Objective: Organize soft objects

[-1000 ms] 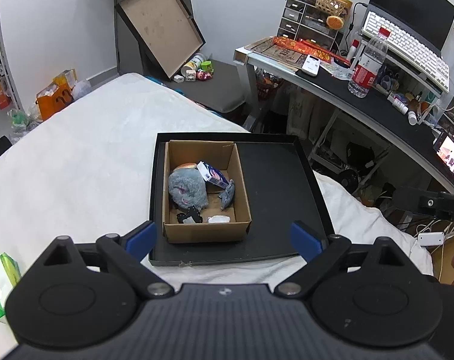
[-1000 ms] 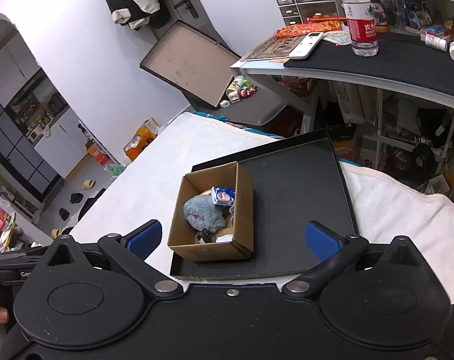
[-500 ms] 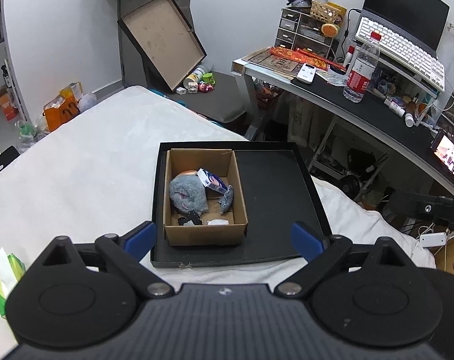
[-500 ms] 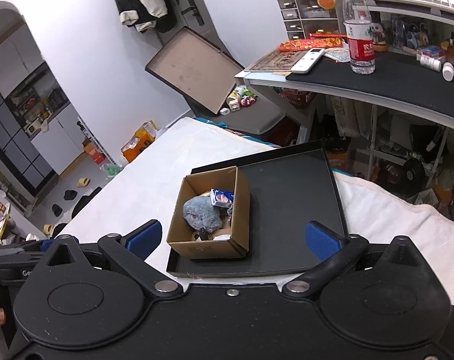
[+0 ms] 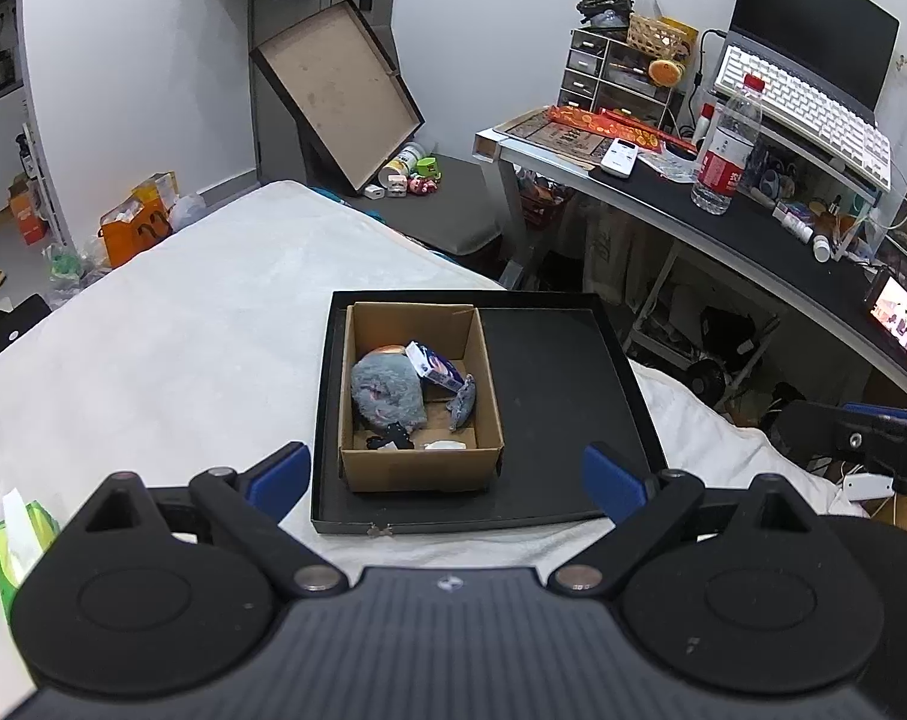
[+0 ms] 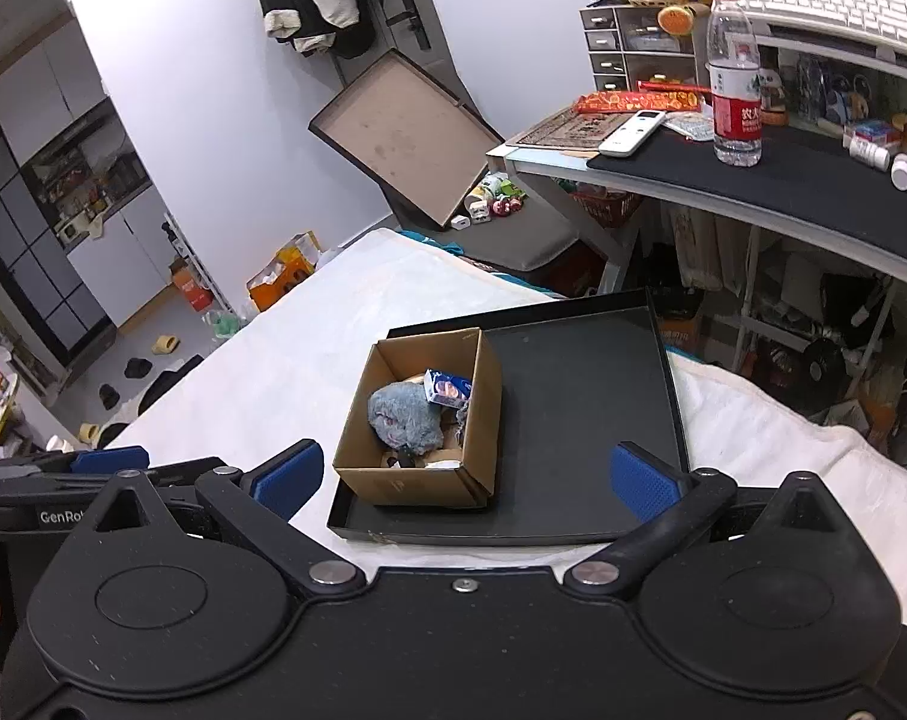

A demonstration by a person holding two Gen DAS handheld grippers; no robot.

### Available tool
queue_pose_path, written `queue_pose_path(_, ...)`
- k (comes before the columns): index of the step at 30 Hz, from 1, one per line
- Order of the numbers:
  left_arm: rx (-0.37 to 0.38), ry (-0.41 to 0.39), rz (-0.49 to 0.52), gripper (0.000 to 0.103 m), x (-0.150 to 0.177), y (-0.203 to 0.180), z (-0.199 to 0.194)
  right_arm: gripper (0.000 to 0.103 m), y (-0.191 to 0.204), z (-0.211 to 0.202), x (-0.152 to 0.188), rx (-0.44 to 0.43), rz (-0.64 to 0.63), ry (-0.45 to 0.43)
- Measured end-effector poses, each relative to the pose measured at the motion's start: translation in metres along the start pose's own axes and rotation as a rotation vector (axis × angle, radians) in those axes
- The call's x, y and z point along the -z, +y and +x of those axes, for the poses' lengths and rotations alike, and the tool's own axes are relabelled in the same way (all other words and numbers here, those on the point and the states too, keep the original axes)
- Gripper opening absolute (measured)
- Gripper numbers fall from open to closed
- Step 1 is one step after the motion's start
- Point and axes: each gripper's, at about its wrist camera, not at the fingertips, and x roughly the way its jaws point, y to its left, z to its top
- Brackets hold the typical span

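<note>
Fingers of the left gripper (image 5: 447,474) stand spread wide with nothing between them, and the right gripper (image 6: 465,474) is likewise released and empty; neither touches anything. Just beyond the fingertips, between them in both wrist views, a black tray (image 5: 567,408) lies on the white bed (image 5: 183,330). Inside the tray, toward the left finger's side, sits a cardboard box (image 5: 420,468), and the tray floor toward the right finger is bare. The box already holds a grey plush toy (image 5: 387,390), a small blue-and-white packet (image 5: 432,366) leaning against it, a little grey fish-shaped toy (image 5: 462,402), and some small dark and white bits near the front wall that are too small to name. Judging from this, the gathering looks largely done: no loose soft thing shows on the bed near the tray. Beside the left finger, a green tissue pack (image 5: 18,540) lies outside the tray and may be what remains. Farther off, a cluttered worktop (image 5: 753,228) carries a water bottle (image 5: 723,156).
</note>
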Motion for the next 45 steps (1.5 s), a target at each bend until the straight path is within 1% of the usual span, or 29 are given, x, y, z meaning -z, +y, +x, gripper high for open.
queue_pose_path(8, -0.007, -0.010, -0.007, 0.096, 0.003, 0.004, -0.007, 0.103, 0.009, -0.003, 0.005, 0.004, -0.041, 0.004)
queue_pose_path(15, -0.010, -0.013, -0.004, 0.096, 0.003, 0.004, -0.009, 0.103, 0.011, -0.008, 0.006, 0.003, -0.046, -0.001)
queue_pose_path(45, -0.017, -0.015, -0.003, 0.097, 0.003, 0.005, -0.012, 0.103, 0.009, -0.011, 0.010, -0.005, -0.031, -0.001)
